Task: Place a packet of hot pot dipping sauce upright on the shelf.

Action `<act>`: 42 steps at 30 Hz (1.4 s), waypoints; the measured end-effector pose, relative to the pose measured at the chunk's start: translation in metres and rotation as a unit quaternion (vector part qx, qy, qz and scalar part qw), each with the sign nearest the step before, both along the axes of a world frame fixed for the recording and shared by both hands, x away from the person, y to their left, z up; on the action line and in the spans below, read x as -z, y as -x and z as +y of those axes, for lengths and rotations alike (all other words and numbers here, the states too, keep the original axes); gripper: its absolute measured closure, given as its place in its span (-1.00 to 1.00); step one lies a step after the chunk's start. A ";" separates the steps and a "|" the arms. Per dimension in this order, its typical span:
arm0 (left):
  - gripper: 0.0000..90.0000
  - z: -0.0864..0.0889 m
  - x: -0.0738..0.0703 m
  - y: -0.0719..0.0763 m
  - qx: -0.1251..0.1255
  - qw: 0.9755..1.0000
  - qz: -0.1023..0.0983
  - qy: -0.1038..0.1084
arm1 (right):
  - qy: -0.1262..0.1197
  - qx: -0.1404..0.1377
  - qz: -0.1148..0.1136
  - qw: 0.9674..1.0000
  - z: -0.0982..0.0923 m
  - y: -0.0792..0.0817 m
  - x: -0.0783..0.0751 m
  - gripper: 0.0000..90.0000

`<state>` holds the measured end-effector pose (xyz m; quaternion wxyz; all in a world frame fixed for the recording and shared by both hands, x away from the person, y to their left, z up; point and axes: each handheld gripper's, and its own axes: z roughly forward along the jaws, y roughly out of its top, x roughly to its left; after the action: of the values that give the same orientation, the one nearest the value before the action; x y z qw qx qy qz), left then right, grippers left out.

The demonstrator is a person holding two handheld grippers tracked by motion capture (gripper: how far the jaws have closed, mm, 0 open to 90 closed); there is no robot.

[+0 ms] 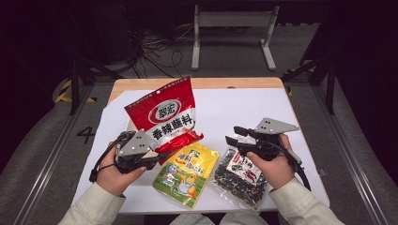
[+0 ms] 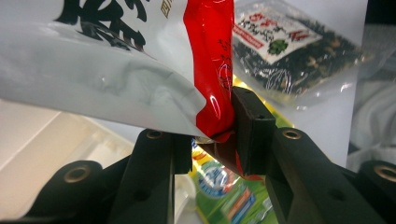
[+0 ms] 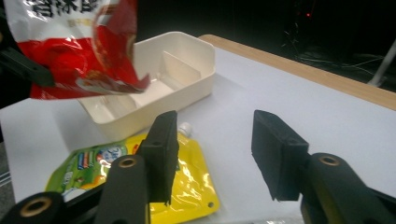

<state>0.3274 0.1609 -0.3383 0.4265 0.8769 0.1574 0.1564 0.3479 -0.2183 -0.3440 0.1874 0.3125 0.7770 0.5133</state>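
A large red and white snack bag (image 1: 163, 116) is lifted off the table and tilted. My left gripper (image 1: 161, 157) is shut on its lower red corner (image 2: 215, 95), the pads pressing the film from both sides. A yellow and green spouted pouch (image 1: 187, 173) lies flat beside it, with a clear bag of dark snacks (image 1: 238, 176) to its right. My right gripper (image 1: 233, 135) hovers above the dark bag, pointing left, open (image 3: 215, 149) with nothing between its jaws. In the right gripper view the red bag (image 3: 84, 56) hangs over a white divided box (image 3: 187, 70).
A white mat (image 1: 244, 103) covers the wooden table (image 1: 202, 83). The divided box stands under and behind the lifted bag, mostly hidden from above. Cables and a metal frame (image 1: 232, 28) lie on the floor beyond the table's far edge.
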 end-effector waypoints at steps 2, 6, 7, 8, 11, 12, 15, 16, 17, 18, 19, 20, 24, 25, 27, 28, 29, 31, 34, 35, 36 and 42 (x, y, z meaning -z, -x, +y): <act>0.57 0.002 -0.002 0.000 0.004 1.000 -0.003 -0.001 | 0.007 0.002 -0.004 1.000 -0.002 0.000 0.000 0.11; 0.57 0.012 -0.007 -0.003 0.010 1.000 -0.012 0.003 | 0.010 0.011 -0.005 1.000 -0.016 0.000 0.000 0.09; 0.57 0.016 -0.009 -0.004 0.008 1.000 -0.014 0.000 | 0.010 0.017 -0.003 1.000 -0.023 0.000 0.000 0.03; 0.57 0.018 -0.011 -0.005 0.007 1.000 -0.015 -0.004 | 0.009 0.017 0.000 1.000 -0.025 -0.001 0.000 0.00; 0.57 0.023 -0.013 -0.007 0.006 1.000 -0.014 -0.010 | 0.010 0.017 0.003 1.000 -0.030 -0.001 0.000 -0.04; 0.57 0.026 -0.014 -0.008 0.004 1.000 -0.015 -0.010 | 0.014 0.018 0.004 1.000 -0.033 0.000 0.001 -0.05; 0.57 0.034 -0.016 -0.013 0.002 1.000 -0.016 -0.007 | 0.018 0.020 0.008 1.000 -0.044 0.001 0.003 -0.07; 0.57 0.039 -0.017 -0.018 0.000 1.000 -0.017 -0.008 | 0.018 0.019 0.010 1.000 -0.046 0.001 0.003 -0.07; 0.57 0.041 -0.017 -0.021 0.000 1.000 -0.016 -0.010 | 0.019 0.019 0.012 1.000 -0.049 0.001 0.004 -0.08; 0.57 0.043 -0.017 -0.023 -0.002 1.000 -0.015 -0.014 | 0.017 0.020 0.014 1.000 -0.051 0.002 0.004 -0.09; 0.57 0.043 -0.017 -0.023 -0.002 1.000 -0.015 -0.014 | 0.015 0.021 0.016 1.000 -0.052 0.002 0.005 -0.10; 0.57 0.045 -0.018 -0.027 -0.004 1.000 -0.015 -0.021 | 0.015 0.022 0.017 0.999 -0.055 0.002 0.006 -0.10; 0.57 0.051 -0.015 -0.039 -0.016 1.000 -0.007 -0.025 | 0.015 0.027 0.017 0.999 -0.061 0.004 0.010 -0.10; 0.57 0.052 -0.015 -0.042 -0.021 0.999 -0.006 -0.029 | 0.015 0.027 0.017 0.999 -0.061 0.004 0.010 -0.10; 0.57 0.055 -0.013 -0.049 -0.032 0.999 -0.009 -0.038 | 0.011 0.030 0.020 0.999 -0.067 0.005 0.012 -0.10; 0.57 0.055 -0.013 -0.049 -0.032 0.999 -0.009 -0.038 | 0.011 0.030 0.020 0.999 -0.067 0.005 0.012 -0.10; 0.57 0.057 -0.012 -0.051 -0.035 0.998 -0.011 -0.042 | 0.009 0.034 0.023 0.999 -0.072 0.006 0.014 -0.10; 0.57 0.059 -0.011 -0.054 -0.043 0.998 -0.019 -0.046 | 0.005 0.037 0.028 0.999 -0.075 0.007 0.016 -0.10; 0.57 0.064 -0.010 -0.061 -0.050 0.997 -0.029 -0.046 | 0.004 0.044 0.032 0.999 -0.079 0.007 0.019 -0.10; 0.57 0.066 -0.010 -0.064 -0.053 0.997 -0.032 -0.045 | 0.005 0.046 0.034 0.998 -0.080 0.007 0.019 -0.10; 0.57 0.067 -0.010 -0.066 -0.053 0.997 -0.035 -0.045 | 0.008 0.046 0.038 0.998 -0.081 0.007 0.021 -0.10; 0.57 0.070 -0.009 -0.082 -0.065 0.995 -0.029 -0.065 | 0.006 0.051 0.043 0.998 -0.086 0.007 0.023 -0.10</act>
<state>0.4096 0.2311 -0.3288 0.3620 0.8857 0.1909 0.2193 0.3407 -0.3046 -0.3670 0.1822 0.3725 0.7702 0.4846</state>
